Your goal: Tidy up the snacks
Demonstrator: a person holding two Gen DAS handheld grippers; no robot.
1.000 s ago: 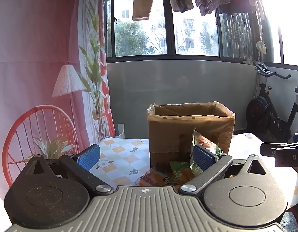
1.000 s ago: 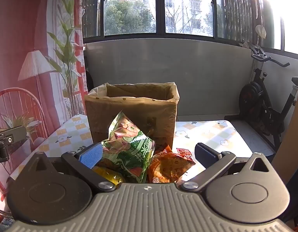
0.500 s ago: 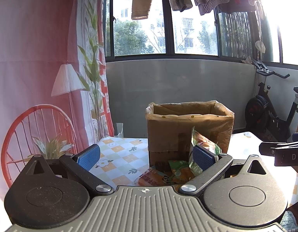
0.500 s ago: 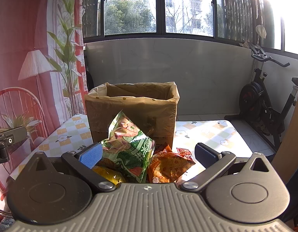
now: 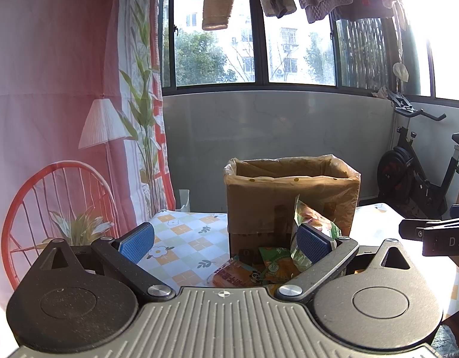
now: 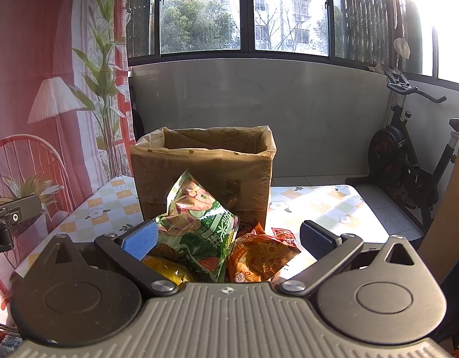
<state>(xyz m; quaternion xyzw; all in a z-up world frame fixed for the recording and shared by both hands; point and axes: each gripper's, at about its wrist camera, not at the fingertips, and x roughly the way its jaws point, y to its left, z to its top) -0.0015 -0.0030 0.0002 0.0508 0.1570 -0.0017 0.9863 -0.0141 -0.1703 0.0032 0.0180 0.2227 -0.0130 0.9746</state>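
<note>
An open cardboard box (image 5: 292, 197) lined with a plastic bag stands on the table; it also shows in the right wrist view (image 6: 204, 173). A pile of snack packs lies in front of it: a tall green bag (image 6: 196, 226), an orange-red bag (image 6: 259, 253), a yellow pack (image 6: 166, 268). In the left wrist view I see the green bag (image 5: 310, 223), a pink-orange pack (image 5: 235, 276) and an orange-green pack (image 5: 275, 264). My left gripper (image 5: 225, 240) is open and empty. My right gripper (image 6: 228, 237) is open, with the pile between its fingers, touching nothing that I can see.
The table (image 6: 324, 208) has a checked flower-print cloth. An exercise bike (image 6: 408, 155) stands at the right. A printed curtain (image 5: 65, 104) hangs at the left. The right gripper's side shows at the right edge of the left wrist view (image 5: 438, 235).
</note>
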